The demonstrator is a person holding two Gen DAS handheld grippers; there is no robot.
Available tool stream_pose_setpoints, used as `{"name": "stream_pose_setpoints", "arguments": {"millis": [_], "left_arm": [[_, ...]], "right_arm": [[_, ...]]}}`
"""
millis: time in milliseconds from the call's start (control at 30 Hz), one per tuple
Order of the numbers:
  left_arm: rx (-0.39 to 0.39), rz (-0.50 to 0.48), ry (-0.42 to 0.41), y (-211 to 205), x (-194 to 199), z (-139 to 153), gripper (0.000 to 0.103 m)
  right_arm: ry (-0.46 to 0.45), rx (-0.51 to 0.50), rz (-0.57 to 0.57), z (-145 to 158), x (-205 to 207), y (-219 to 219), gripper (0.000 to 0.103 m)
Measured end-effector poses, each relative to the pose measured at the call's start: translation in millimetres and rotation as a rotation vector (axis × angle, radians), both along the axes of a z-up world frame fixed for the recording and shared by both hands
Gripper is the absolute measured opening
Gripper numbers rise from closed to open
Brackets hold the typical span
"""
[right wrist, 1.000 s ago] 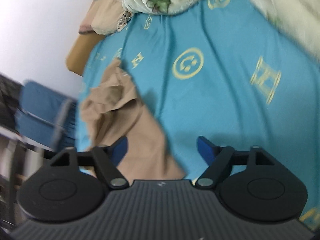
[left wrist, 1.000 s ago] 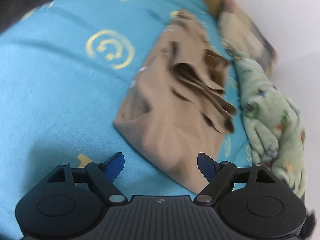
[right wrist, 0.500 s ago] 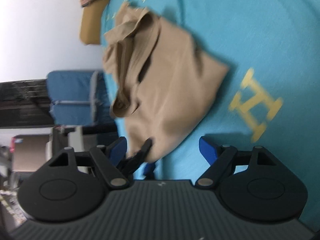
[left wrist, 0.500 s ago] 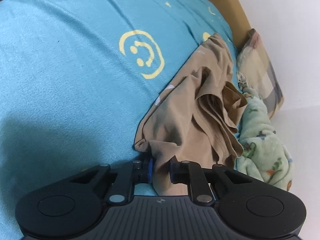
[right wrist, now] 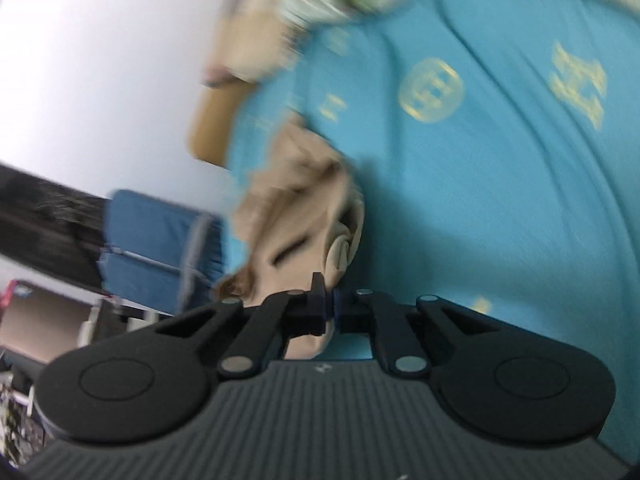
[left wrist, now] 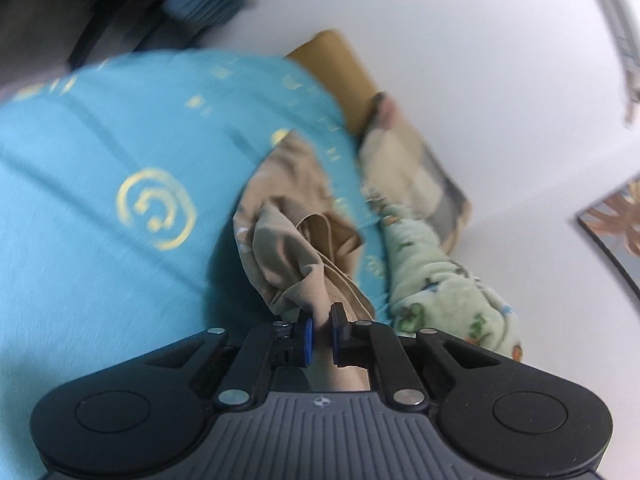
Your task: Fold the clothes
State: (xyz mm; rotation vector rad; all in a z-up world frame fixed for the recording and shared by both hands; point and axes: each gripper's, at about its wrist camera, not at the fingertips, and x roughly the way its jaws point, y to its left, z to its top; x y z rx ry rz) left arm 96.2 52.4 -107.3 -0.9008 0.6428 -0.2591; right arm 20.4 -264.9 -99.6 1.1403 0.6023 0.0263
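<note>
A tan garment (left wrist: 288, 248) is bunched and lifted off the turquoise bed sheet (left wrist: 100, 240). My left gripper (left wrist: 321, 336) is shut on one edge of it, the cloth hanging from the blue pads. My right gripper (right wrist: 330, 308) is shut on another edge of the same tan garment (right wrist: 296, 216), which trails away toward the bed's far side. The frames are blurred, so I cannot tell which part of the garment each gripper holds.
A pale green fleece blanket (left wrist: 448, 276) and a patterned pillow (left wrist: 412, 168) lie along the white wall (left wrist: 500, 80). A blue chair (right wrist: 156, 248) stands beyond the bed edge. The sheet (right wrist: 500, 180) stretches wide to the right.
The right gripper has shut on the garment; it was open half a second ago. Both grippers have lifted the garment off the sheet, and it now hangs bunched.
</note>
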Motion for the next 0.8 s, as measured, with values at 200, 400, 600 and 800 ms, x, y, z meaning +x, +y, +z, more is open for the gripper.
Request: {"name": "stream_pose_setpoints", "arguments": {"millis": [200, 400, 600, 800], "left_arm": [[0.089, -0.051, -0.225, -11, -46, 59, 0.008], [0.086, -0.074, -0.336, -17, -110, 98, 0.008], [0.092, -0.104, -0.298, -17, -123, 108, 0.009], [0.113, -0.124, -0.232, -15, -111, 114, 0.009]], "right_arm": [[-0.214, -0.111, 0.002, 50, -33, -2, 0.006], [-0.379, -0.186, -0.010, 87, -79, -3, 0.006], [-0.418, -0.202, -0.052, 98, -131, -3, 0.006], [-0.325, -0.196, -0.023, 107, -85, -5, 0.006]]}}
